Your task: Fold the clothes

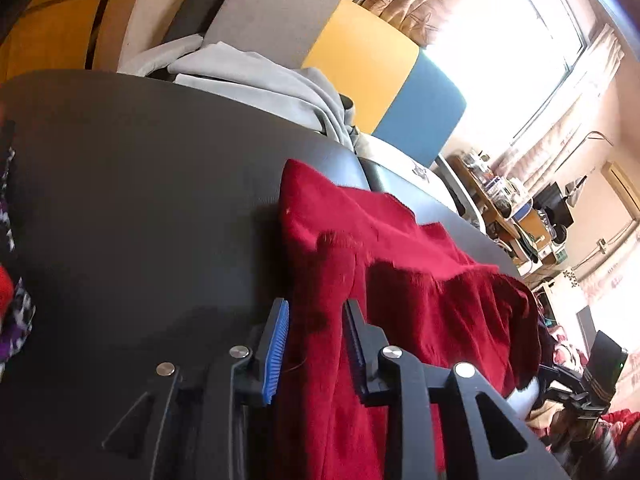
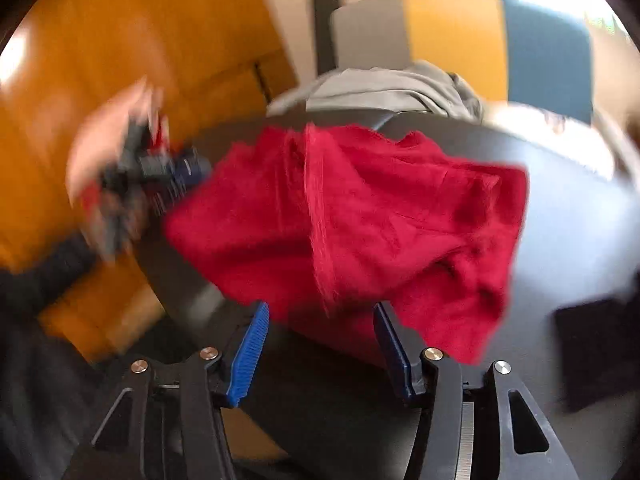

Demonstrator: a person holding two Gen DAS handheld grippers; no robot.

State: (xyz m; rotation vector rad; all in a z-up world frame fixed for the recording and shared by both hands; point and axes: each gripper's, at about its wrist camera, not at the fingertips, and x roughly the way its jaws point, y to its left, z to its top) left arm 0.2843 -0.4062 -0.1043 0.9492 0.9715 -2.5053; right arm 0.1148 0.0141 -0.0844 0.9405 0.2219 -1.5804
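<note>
Sunlit from a curtained window (image 1: 532,48), the dark table (image 1: 140,200) carries a rumpled red garment (image 1: 384,248) spread toward its three o'clock side. Left gripper (image 1: 316,320) has its blue pads parted around a red fold without pinching it. Right gripper (image 2: 320,322) is spread wide, fabric's near edge between its fingers untouched, a grey garment (image 2: 384,88) at twelve o'clock.

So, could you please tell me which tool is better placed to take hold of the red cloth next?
Left. The left tool already has the red cloth between its open pads; the right tool sits back from its edge.
</note>
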